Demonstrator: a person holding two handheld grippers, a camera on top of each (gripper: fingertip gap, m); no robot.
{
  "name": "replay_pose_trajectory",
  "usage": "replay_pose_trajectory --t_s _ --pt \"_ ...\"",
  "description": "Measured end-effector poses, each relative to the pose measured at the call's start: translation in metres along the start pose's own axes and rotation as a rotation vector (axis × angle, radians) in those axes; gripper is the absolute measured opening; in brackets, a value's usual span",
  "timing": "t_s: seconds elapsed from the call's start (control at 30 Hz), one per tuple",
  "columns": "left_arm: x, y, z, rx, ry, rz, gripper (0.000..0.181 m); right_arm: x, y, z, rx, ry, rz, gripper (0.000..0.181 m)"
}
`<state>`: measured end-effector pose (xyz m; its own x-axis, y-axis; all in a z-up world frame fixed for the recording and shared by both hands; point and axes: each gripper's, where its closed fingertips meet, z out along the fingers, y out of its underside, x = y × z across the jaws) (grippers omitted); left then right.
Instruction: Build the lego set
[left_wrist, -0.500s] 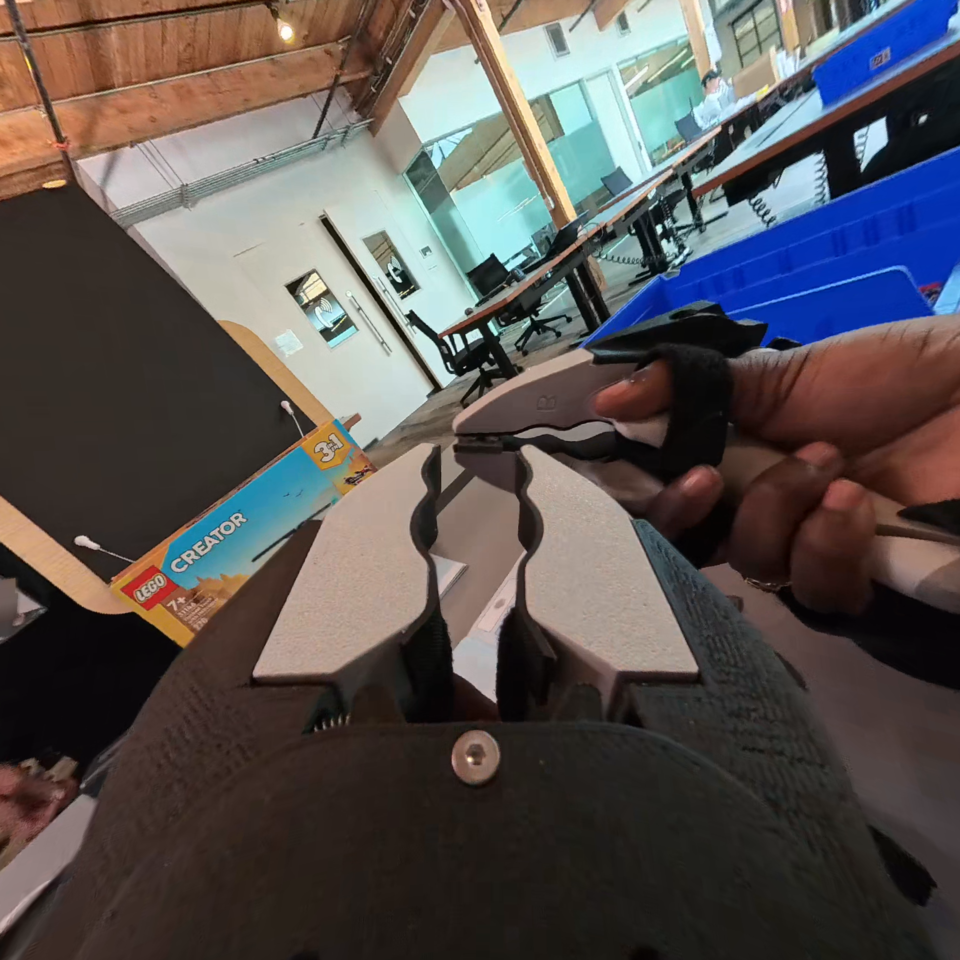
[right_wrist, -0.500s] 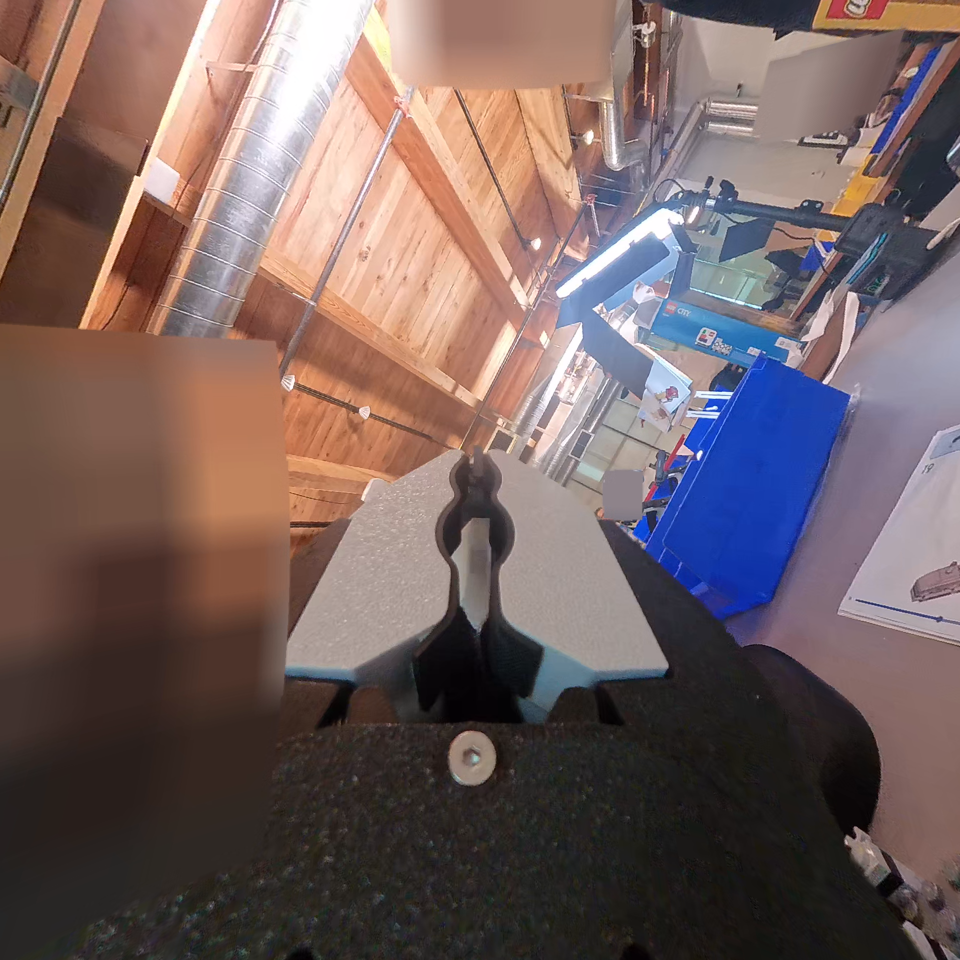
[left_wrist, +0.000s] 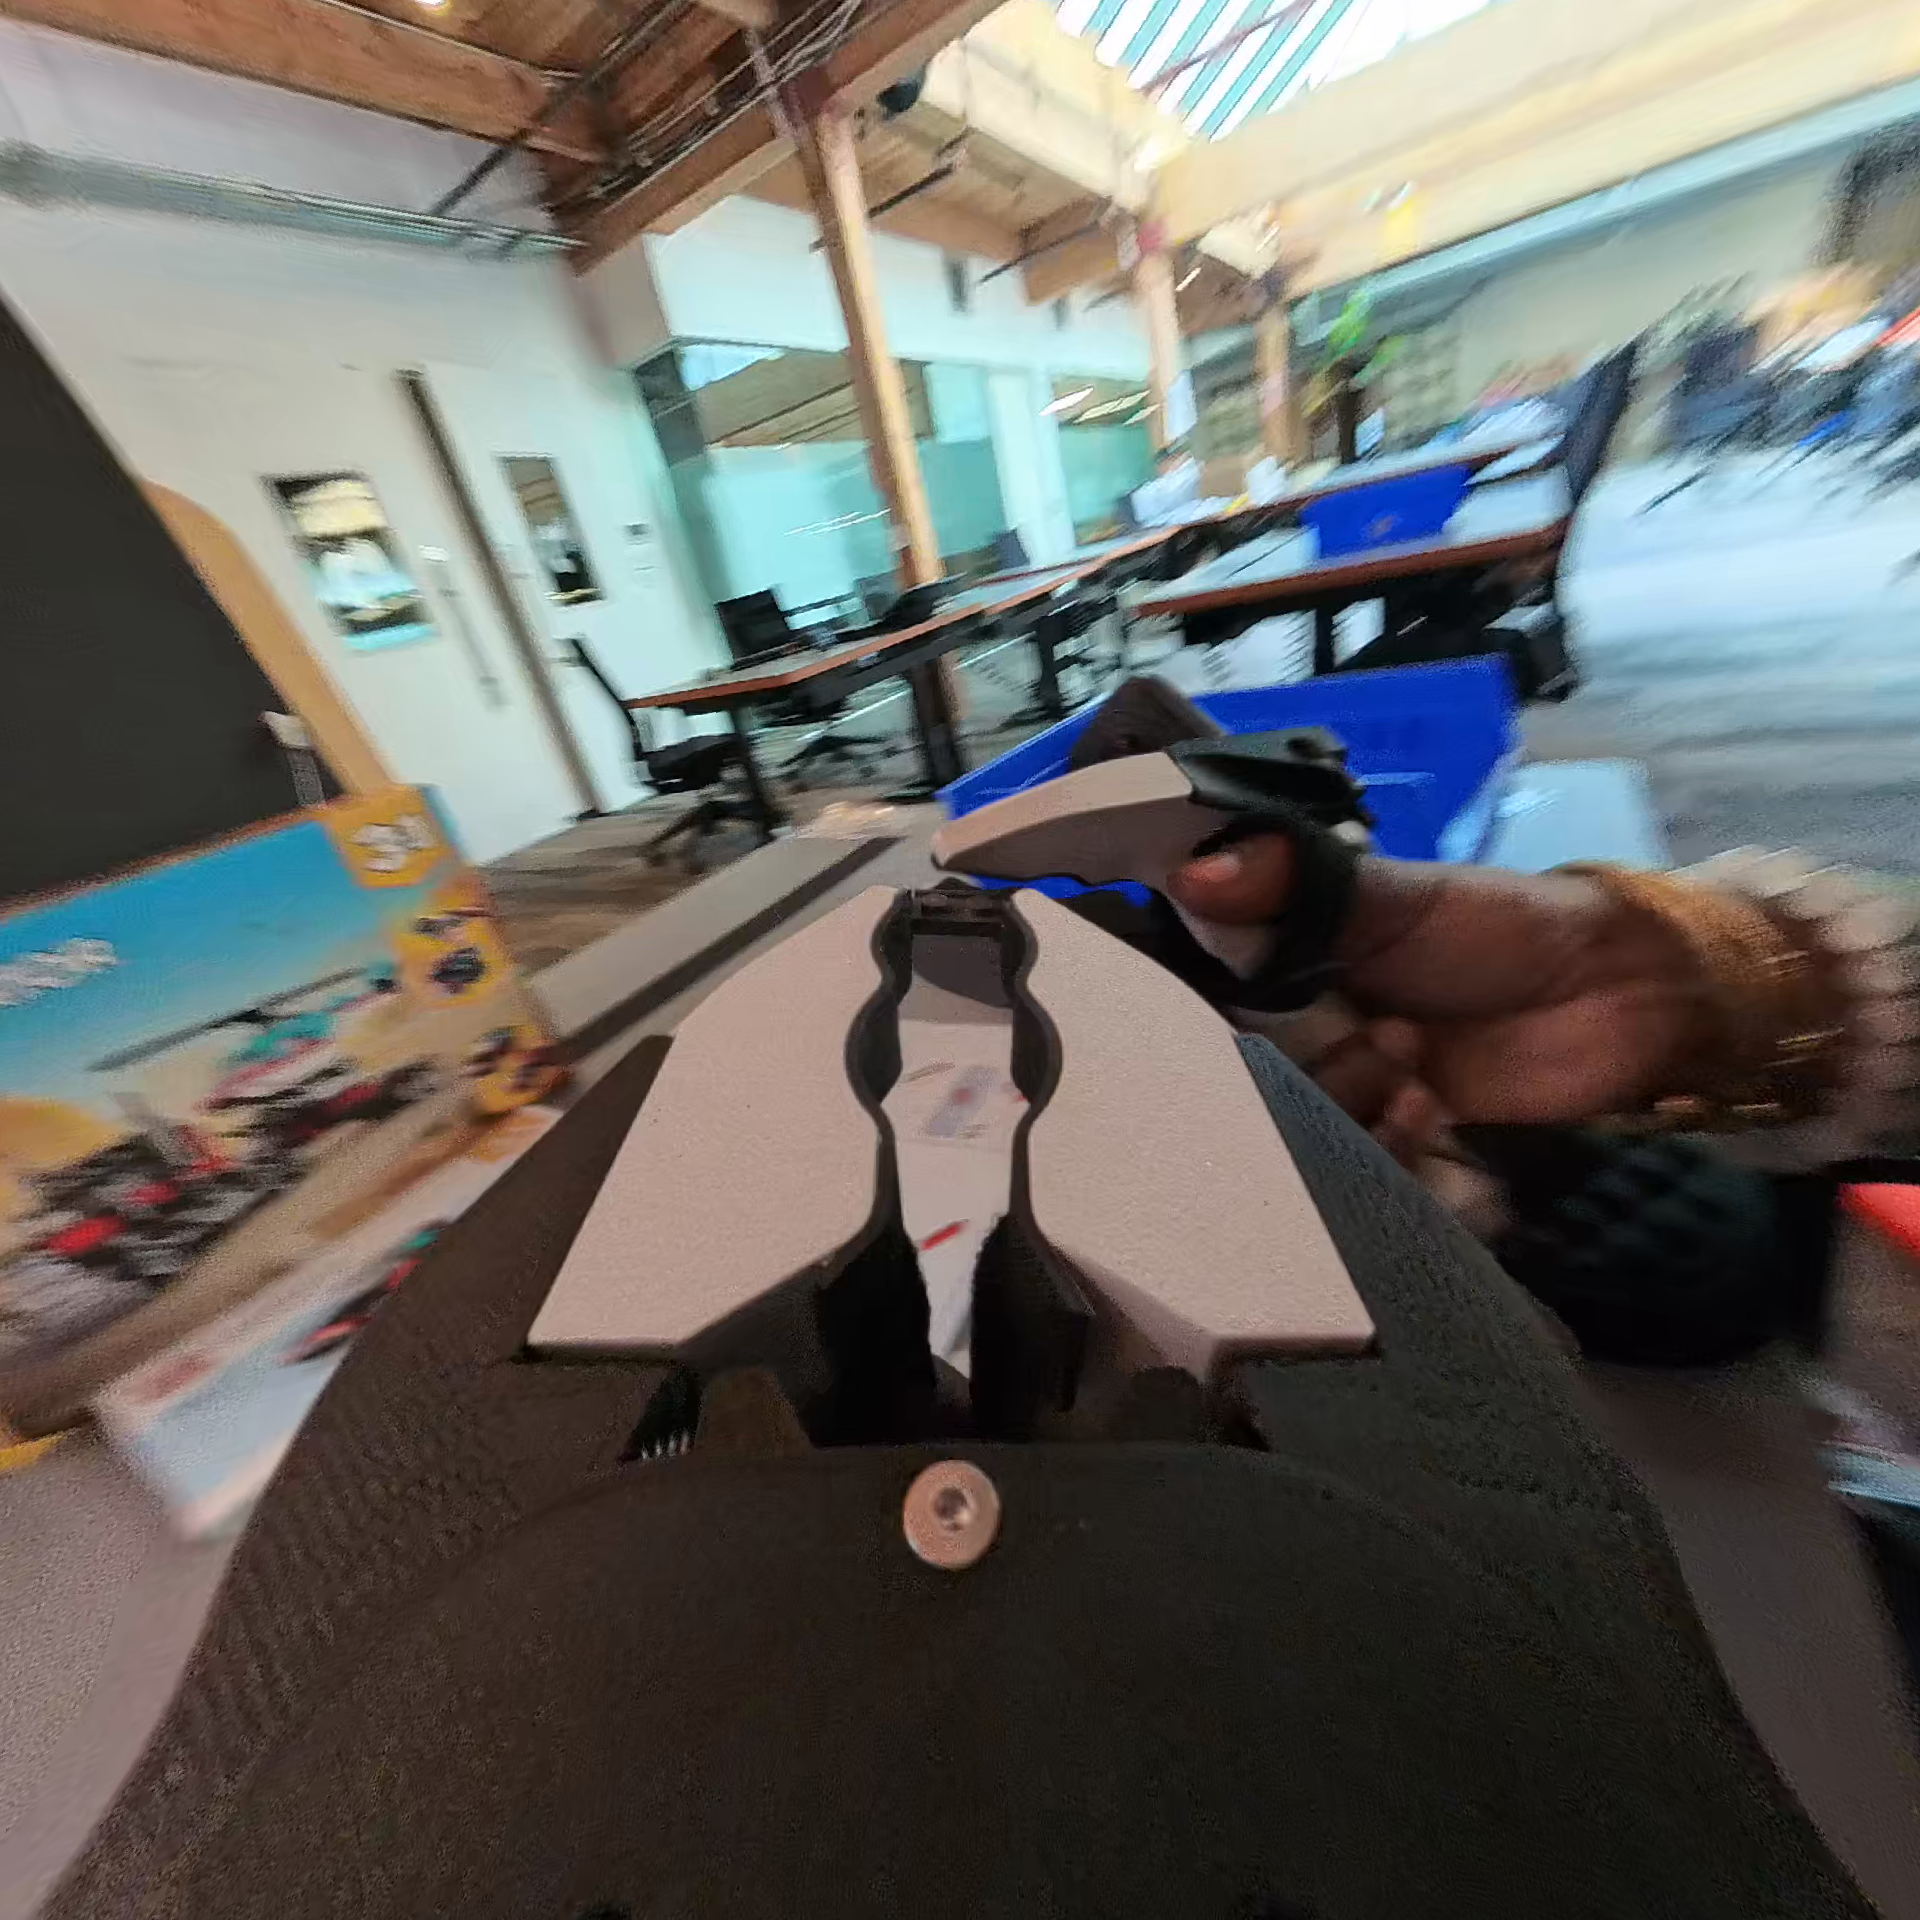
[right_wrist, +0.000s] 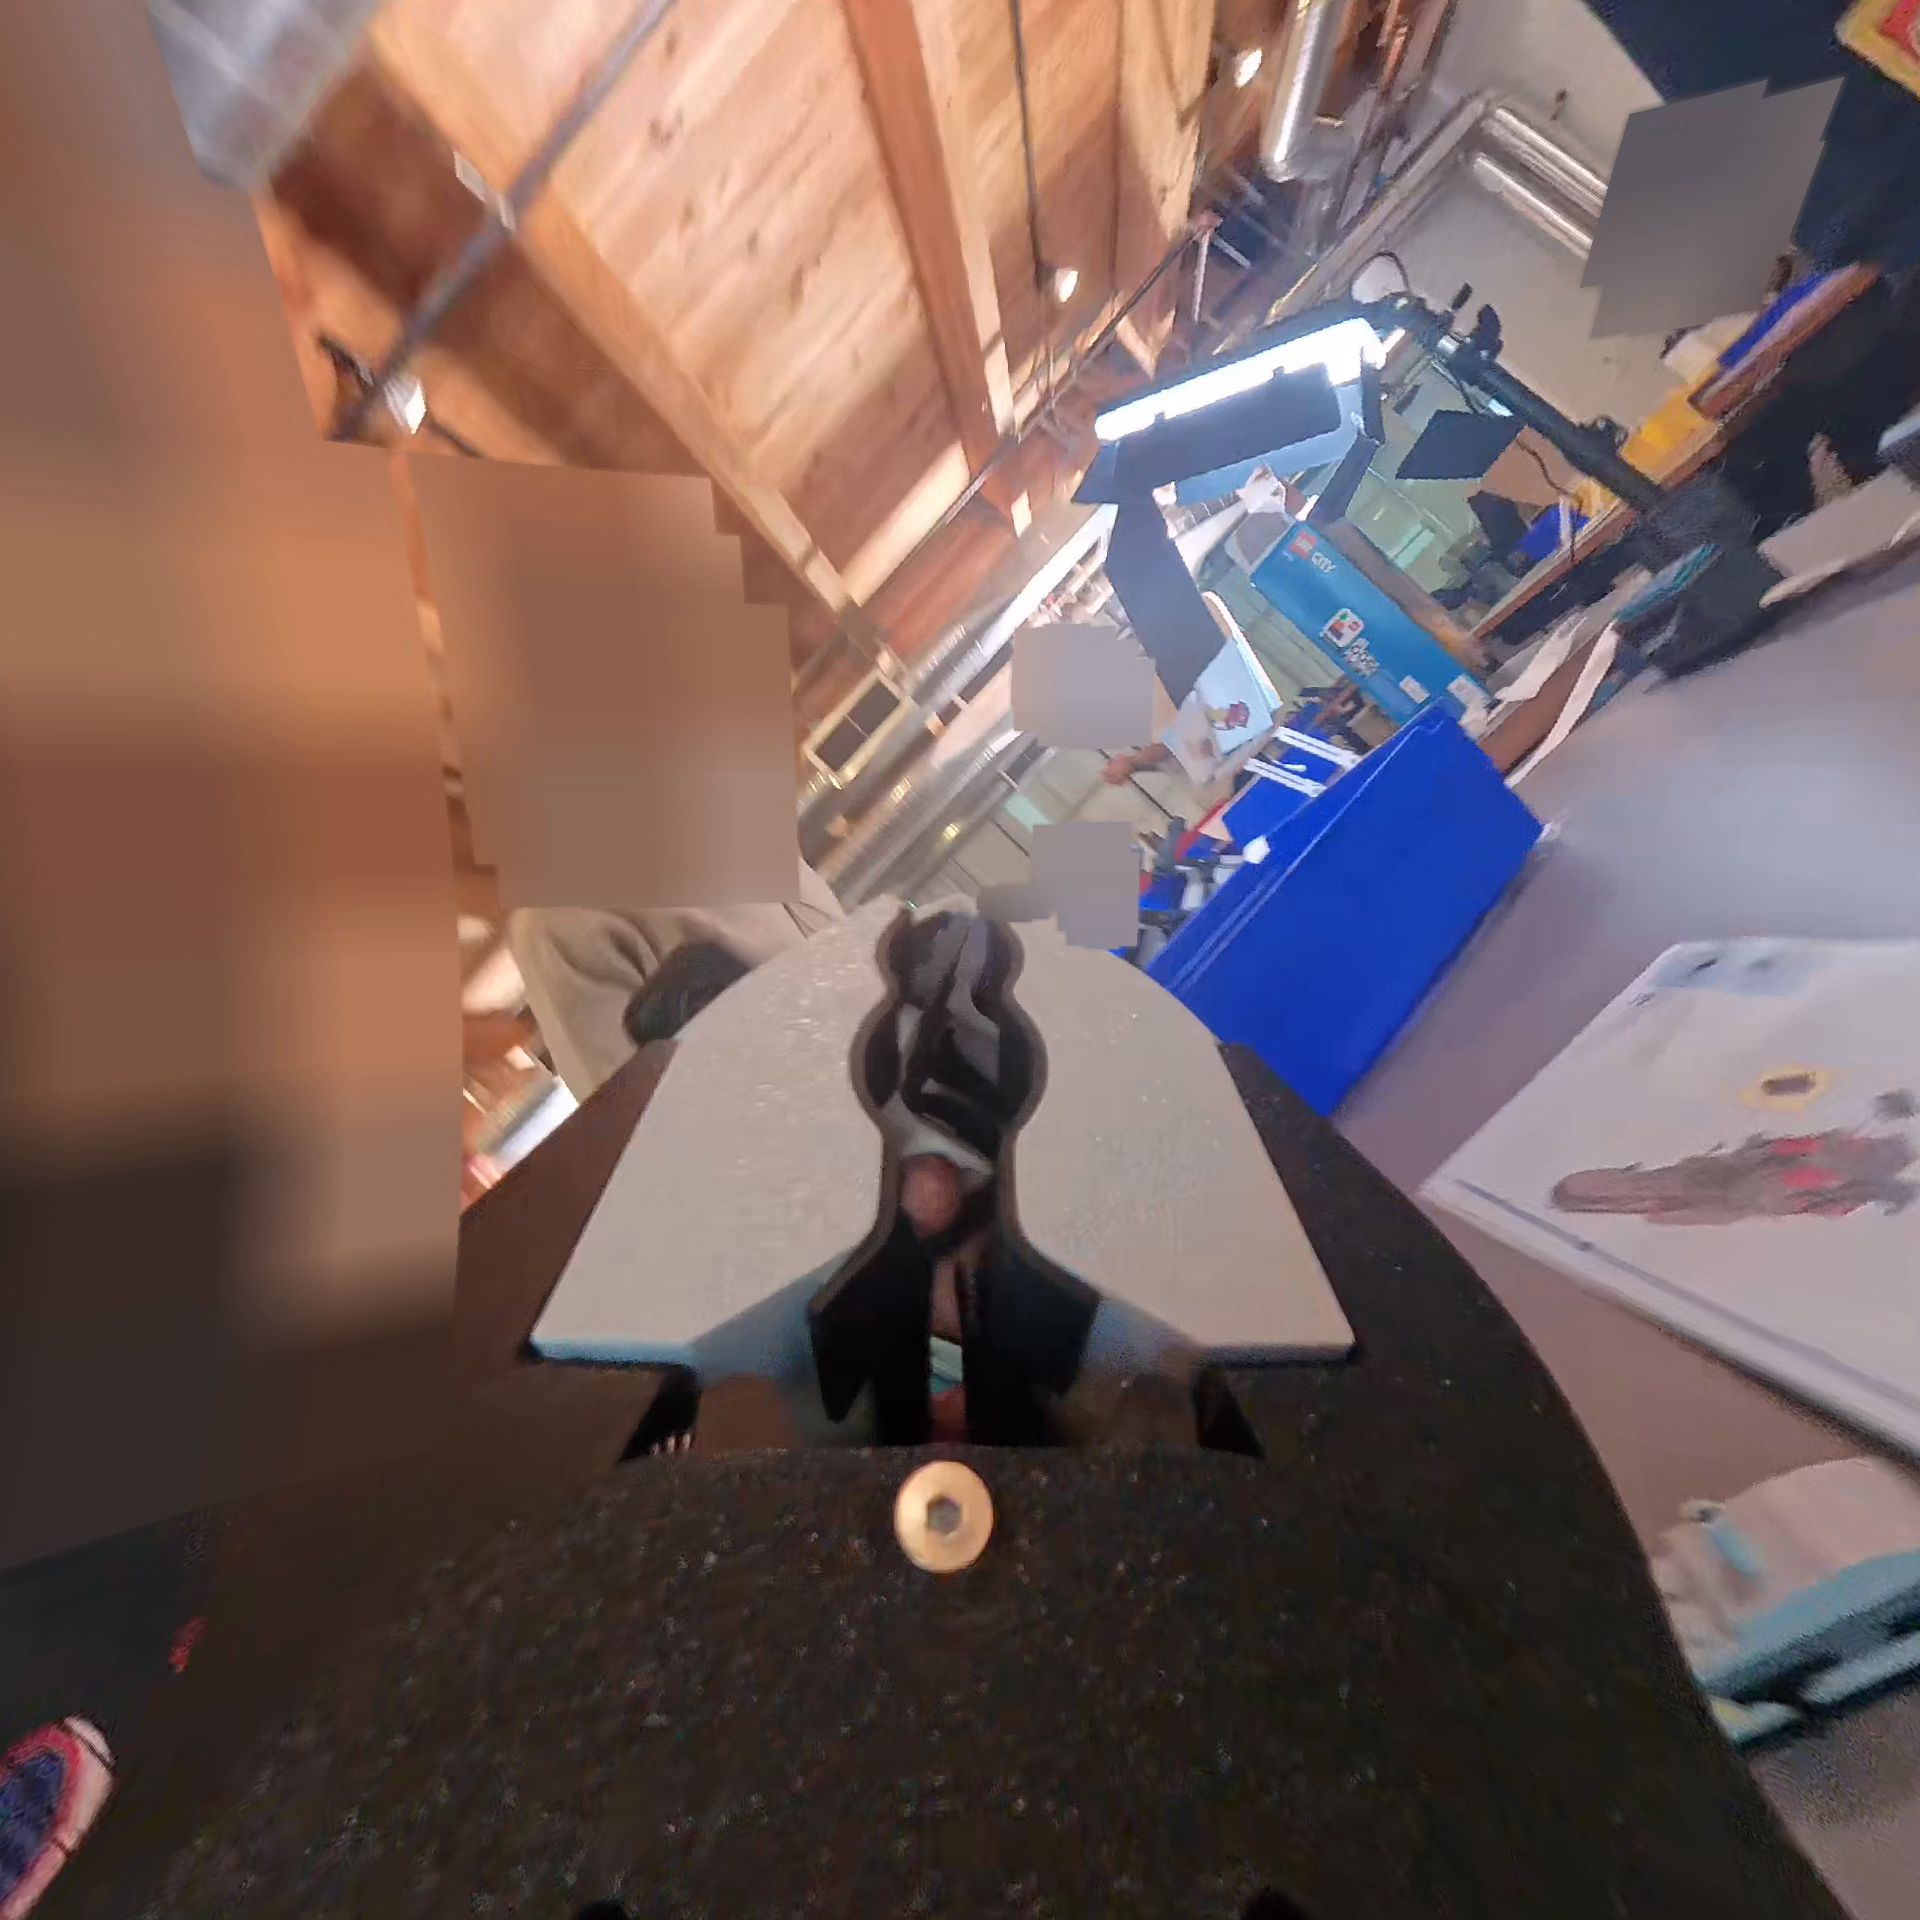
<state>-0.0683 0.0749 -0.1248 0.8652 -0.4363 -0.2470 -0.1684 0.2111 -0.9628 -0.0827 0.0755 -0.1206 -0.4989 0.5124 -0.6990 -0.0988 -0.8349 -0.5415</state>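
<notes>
Pinching a small dark grey plastic piece (left_wrist: 954, 920), the grey-fingered left gripper (left_wrist: 956, 902) is meeting the right gripper (left_wrist: 1049, 844), whose grip I cannot tell.

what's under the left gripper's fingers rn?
Through the gap in the left gripper, white printed paper lies on the grey table. A small dark piece sits at the tips. The fingers cover the rest of the page.
</notes>
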Motion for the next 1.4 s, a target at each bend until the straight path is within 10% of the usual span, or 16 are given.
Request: replay_pose_trajectory --t_s 0.03,0.37,1.4 --pt "0.004 -0.002 -0.005 0.03 0.056 -0.076 0.016 -0.004 0.001 -0.002 -0.03 -0.01 -0.08 0.018" --pt "0.037 0.0 -0.035 0.083 0.426 -0.428 0.016 -0.024 0.037 -0.024 -0.616 -0.084 -0.854 0.025" --pt "0.044 0.013 -0.031 0.046 0.465 -0.428 0.016 -0.012 0.055 -0.03 -0.758 -0.082 -0.818 0.016"
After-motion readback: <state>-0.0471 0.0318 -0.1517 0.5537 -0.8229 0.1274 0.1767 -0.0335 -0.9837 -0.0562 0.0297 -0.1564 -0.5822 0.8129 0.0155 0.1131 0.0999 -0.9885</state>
